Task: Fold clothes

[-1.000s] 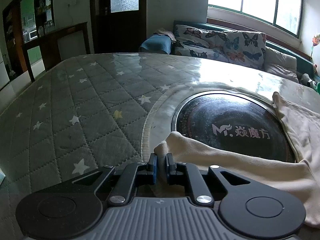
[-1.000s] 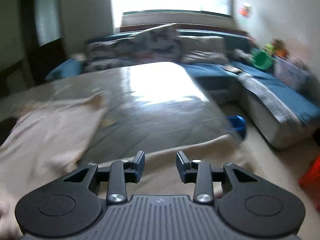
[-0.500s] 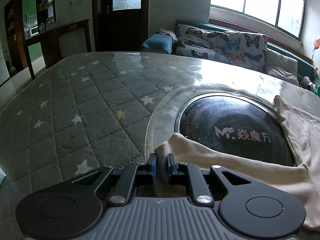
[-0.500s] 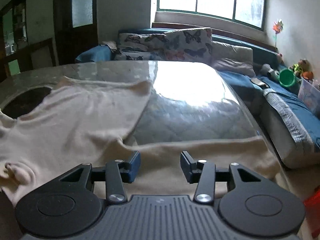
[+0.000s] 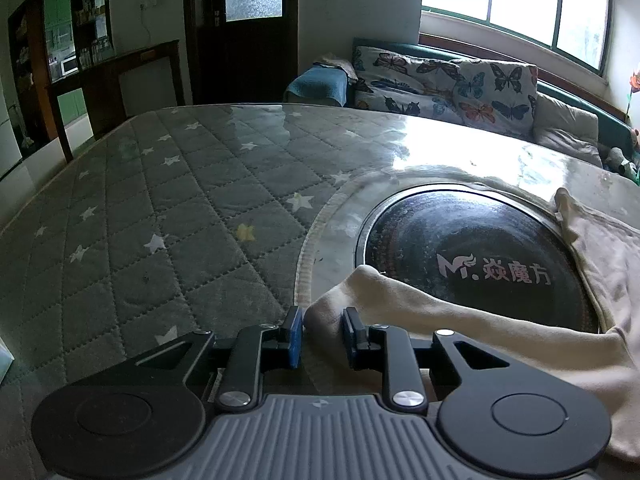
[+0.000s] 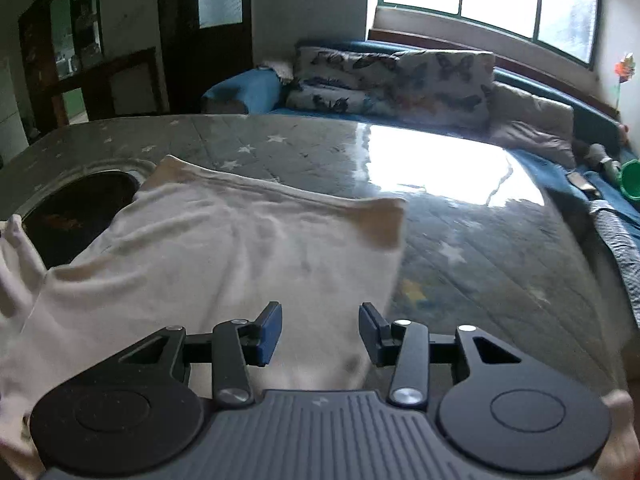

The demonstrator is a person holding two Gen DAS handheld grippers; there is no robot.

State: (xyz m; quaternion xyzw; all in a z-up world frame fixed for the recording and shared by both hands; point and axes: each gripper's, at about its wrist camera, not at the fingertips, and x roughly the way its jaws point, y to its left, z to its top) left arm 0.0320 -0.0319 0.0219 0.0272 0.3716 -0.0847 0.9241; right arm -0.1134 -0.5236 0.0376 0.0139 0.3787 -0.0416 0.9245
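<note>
A cream long-sleeved garment (image 6: 224, 256) lies spread on the table. In the left wrist view its sleeve (image 5: 440, 312) runs across the dark round plate, and the cuff end sits between the jaws of my left gripper (image 5: 322, 334), which stand a little apart around it. My right gripper (image 6: 320, 334) is open and empty, hovering over the near part of the garment's body. The garment's far hem shows in the left wrist view (image 5: 600, 248).
The table (image 5: 180, 208) has a grey quilted star cover under clear film. A black round hot plate (image 5: 472, 252) is set into it. A sofa with butterfly cushions (image 5: 444, 80) stands behind, and dark cabinets (image 5: 100, 64) at the left.
My left gripper, shut on the sleeve cuff before, has opened a little. My right gripper has swung left from the table's right edge to over the garment's body, still open.
</note>
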